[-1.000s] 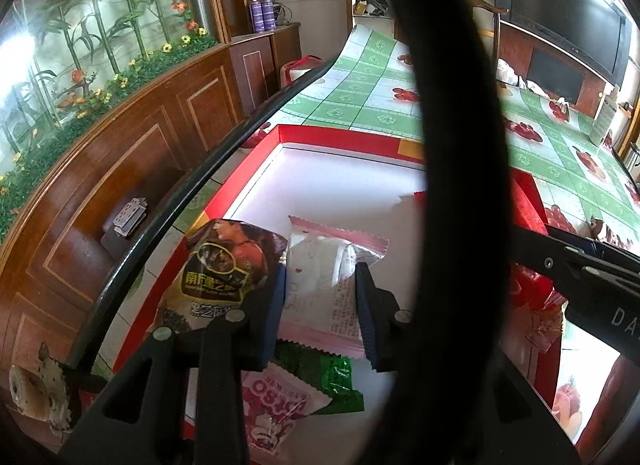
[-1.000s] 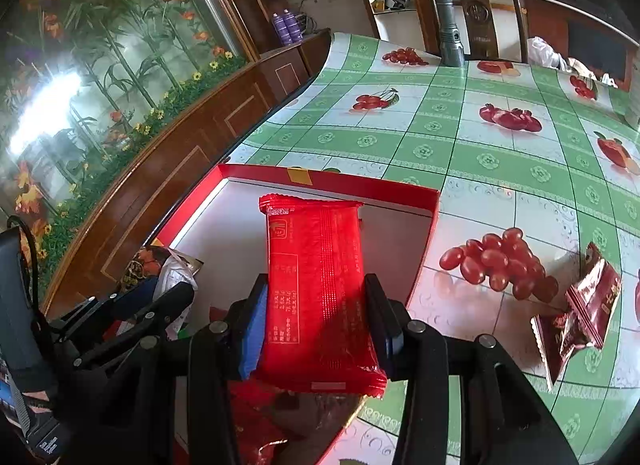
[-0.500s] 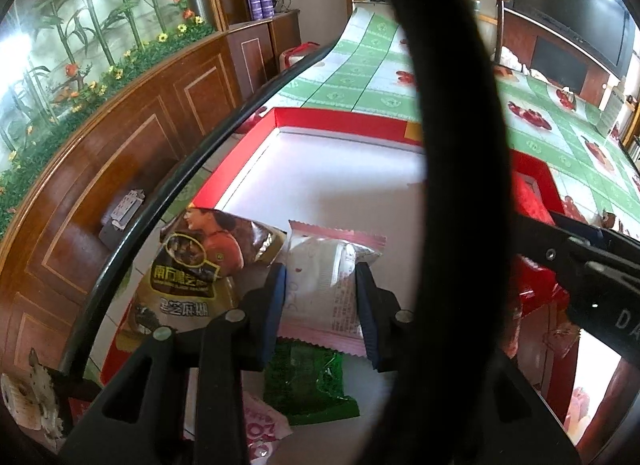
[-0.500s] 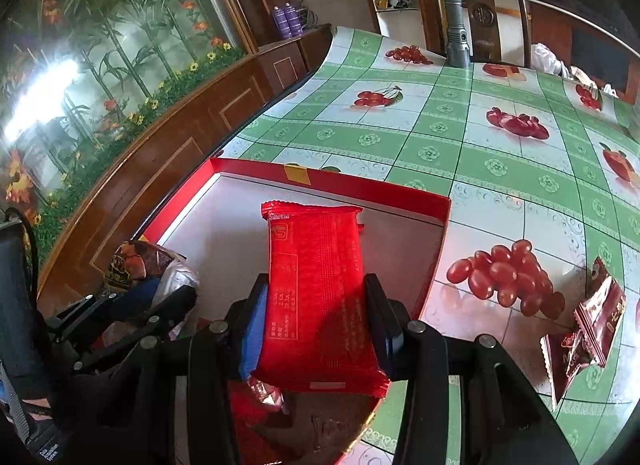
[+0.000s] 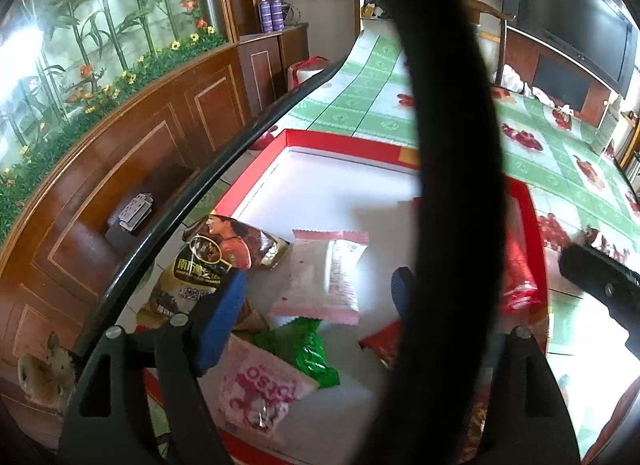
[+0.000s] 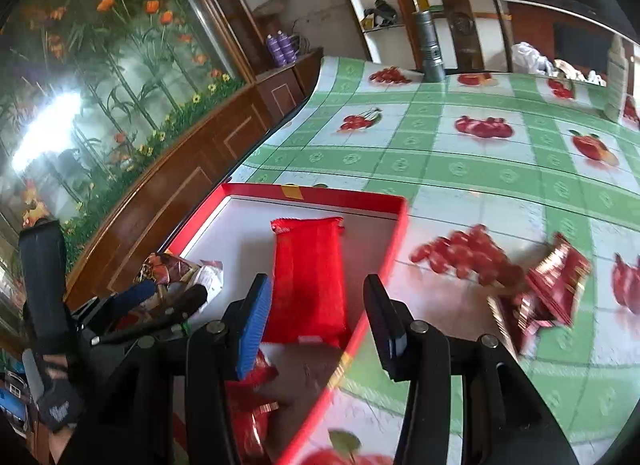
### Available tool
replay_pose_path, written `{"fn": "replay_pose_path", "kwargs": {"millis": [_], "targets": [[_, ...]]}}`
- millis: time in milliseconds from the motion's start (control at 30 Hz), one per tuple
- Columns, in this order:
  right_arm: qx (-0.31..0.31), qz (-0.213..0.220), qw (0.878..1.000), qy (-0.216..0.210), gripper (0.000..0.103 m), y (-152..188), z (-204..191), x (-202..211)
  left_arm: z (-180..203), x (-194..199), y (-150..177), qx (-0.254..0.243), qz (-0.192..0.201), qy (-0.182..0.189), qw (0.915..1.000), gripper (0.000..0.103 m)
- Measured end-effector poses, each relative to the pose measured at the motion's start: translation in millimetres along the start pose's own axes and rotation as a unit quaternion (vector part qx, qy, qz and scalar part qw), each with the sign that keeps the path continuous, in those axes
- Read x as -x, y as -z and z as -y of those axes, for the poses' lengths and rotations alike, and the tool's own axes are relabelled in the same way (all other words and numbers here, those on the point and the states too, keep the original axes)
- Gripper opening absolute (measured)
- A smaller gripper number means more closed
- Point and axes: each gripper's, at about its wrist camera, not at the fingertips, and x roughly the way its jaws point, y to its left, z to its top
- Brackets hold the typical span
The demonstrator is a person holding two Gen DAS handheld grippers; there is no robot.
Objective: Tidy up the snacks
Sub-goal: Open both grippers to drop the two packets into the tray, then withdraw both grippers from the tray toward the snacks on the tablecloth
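Note:
A red tray (image 5: 340, 141) with a white floor lies on the green checked tablecloth. My left gripper (image 5: 318, 279) stands wide, its jaws opening, and a pink-and-white packet (image 5: 324, 277) lies flat on the tray floor between the blue pads without touching them. The jaws of my right gripper (image 6: 316, 305) are opening too. A red packet (image 6: 308, 277) rests in the tray (image 6: 320, 195) between them, with a gap at each pad. The left gripper (image 6: 164, 297) shows at the left of the right wrist view.
In the tray lie a dark brown packet (image 5: 216, 253), a green one (image 5: 308, 349) and a pink one (image 5: 260, 385). Dark red packets (image 6: 548, 289) lie on the cloth right of the tray. A thick black cable (image 5: 452, 185) crosses the left view. A grey cylinder (image 6: 430, 45) stands at the far edge.
The left gripper's jaws have sprung wide and let go of the pink-and-white packet. The right gripper's jaws have eased off the red packet, and its view has shifted and blurred.

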Motion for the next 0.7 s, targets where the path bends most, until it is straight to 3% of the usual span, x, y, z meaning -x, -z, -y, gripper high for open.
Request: {"fn": "replay_pose_path", "kwargs": {"millis": [367,700], "targets": [[-0.043,0.031,0.998,0.035,0.056,31,44,62,33,37,5,-0.018,0.022,0.032,0.9991,0.079],[-0.104,0.065,0.989,0.078,0.057,71,101,129,89,61,22,-0.058,0.023,0.084,0.9945,0.08]]}}
